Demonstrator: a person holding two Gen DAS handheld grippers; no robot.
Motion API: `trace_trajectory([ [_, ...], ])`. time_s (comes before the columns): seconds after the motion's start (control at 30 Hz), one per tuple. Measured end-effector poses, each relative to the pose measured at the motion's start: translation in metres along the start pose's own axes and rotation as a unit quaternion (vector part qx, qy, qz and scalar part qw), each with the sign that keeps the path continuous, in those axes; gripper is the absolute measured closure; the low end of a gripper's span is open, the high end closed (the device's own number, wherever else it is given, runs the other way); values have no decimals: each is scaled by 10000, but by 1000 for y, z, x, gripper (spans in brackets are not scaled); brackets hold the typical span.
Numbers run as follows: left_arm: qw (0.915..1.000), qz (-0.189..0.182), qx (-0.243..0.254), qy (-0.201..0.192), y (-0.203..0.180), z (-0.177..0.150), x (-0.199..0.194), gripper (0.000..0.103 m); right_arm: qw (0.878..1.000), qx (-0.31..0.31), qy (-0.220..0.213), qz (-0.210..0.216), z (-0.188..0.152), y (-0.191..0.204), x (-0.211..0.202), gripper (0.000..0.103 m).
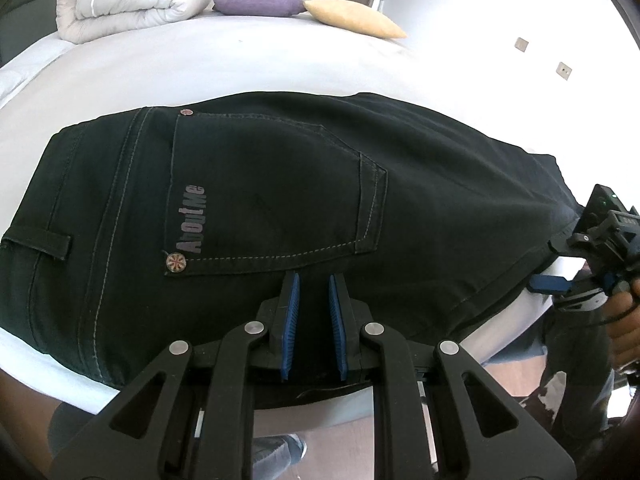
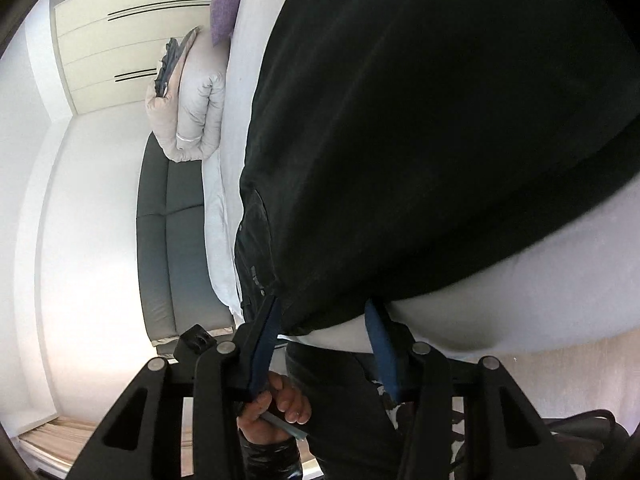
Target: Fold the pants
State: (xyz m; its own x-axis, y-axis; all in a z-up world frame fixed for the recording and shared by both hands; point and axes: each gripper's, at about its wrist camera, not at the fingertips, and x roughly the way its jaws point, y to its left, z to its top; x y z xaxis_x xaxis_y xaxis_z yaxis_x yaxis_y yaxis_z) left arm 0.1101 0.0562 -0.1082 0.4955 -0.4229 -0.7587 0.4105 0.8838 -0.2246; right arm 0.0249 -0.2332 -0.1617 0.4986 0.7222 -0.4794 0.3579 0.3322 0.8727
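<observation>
Black pants [image 1: 260, 200] lie flat across the white bed [image 1: 200, 64], back pocket up with "AboutMe" printed on it. My left gripper [image 1: 314, 282] sits at their near edge. Its blue pads stand narrowly apart, dark cloth fills the gap, and the hem bulges up under them. In the right wrist view the pants [image 2: 420, 140] fill the upper right. My right gripper [image 2: 324, 308] is open at their edge; cloth and sheet show between its blue fingers [image 2: 268, 332], and neither pad presses. It also shows as the right gripper [image 1: 549, 283] at the pants' far right end, held by a hand [image 1: 624, 312].
A rolled pale duvet [image 1: 132, 4], a purple cushion [image 1: 256, 3] and a tan cushion [image 1: 356, 18] lie at the bed's far side. A grey padded headboard [image 2: 172, 240] and a cream wardrobe [image 2: 120, 40] stand beyond. The person's legs and the floor [image 1: 348, 452] are below the bed edge.
</observation>
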Motion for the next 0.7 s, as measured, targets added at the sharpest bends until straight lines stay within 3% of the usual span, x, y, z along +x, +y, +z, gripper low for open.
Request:
trace_trajectory([
  [0.33,10000,-4,37,60,0,2,2,88,9998,-10,5,208,2,5,-5,55],
  [0.4,10000,21,43,59,-2,2,2,88,9996,181,35,206,5,-2,2,62],
  [0.5,10000,34,59,71,-3,2,3,88,9991,289,70,302,8,-6,7,63],
  [0.57,9999,40,68,77,-4,3,3,88,9993,224,79,278,10,-5,10,71],
  [0.63,9999,54,76,82,-5,3,3,88,9998,124,81,148,14,-5,15,92],
  [0.7,9999,60,107,97,-6,2,3,88,10000,23,48,-13,14,-5,17,99],
])
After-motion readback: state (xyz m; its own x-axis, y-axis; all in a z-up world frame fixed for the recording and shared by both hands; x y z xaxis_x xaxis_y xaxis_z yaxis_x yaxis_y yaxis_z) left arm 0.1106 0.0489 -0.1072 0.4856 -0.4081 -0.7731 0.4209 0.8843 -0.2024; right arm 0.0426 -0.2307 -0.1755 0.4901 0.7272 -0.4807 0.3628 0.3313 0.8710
